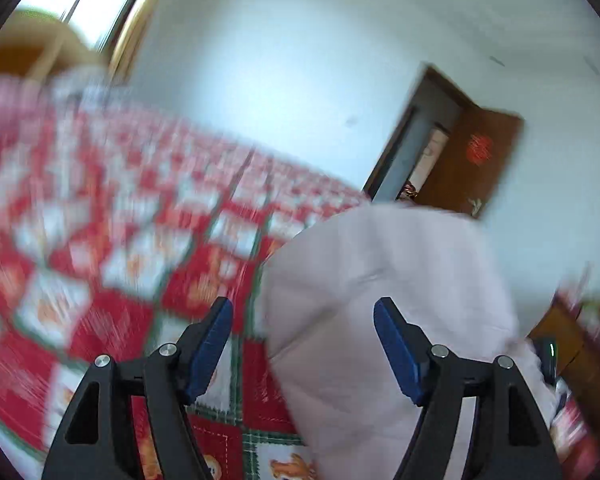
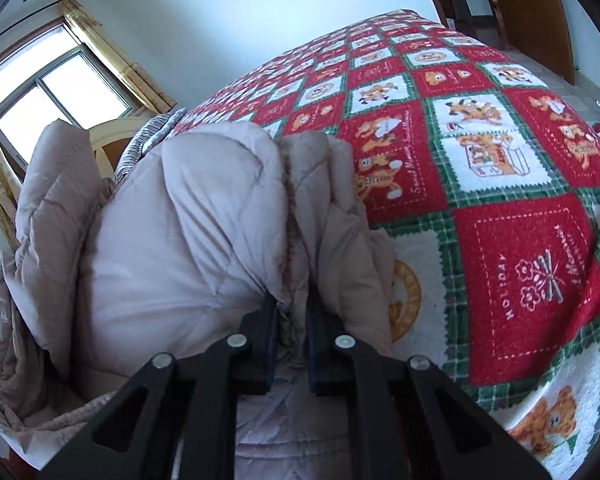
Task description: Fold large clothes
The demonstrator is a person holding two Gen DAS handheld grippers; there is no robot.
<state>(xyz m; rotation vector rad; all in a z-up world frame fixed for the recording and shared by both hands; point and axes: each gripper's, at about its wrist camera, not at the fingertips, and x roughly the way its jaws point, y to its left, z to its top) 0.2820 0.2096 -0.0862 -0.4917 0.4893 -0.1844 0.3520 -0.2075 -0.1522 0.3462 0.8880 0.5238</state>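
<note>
So the right gripper [image 2: 292, 312] is clamping down on a bunched fold of the puffy beige coat [image 2: 204, 216], jaws nearly closed with just the pinched fabric between them. It's pointing downward into the coat from above, tilted toward the bed. The coat itself is sitting in a big rumpled heap on the near-left part of the bed, on top of the red, white and green holiday blanket [image 2: 480, 152], with part of it spilling off toward the left edge of the view.

The left gripper [image 1: 303, 344] is hanging wide apart, nothing pinched between its blue pads [image 1: 396, 348]. A lobe of the same coat [image 1: 384, 280] is lying ahead of and below it, showing between the two fingers, but the pads aren't pressing on it. That whole view is smeared with motion blur and looks rolled to one side, so the blanket [image 1: 112, 220] is running diagonally across it, with a brown door [image 1: 464, 156] showing behind the coat.
</note>
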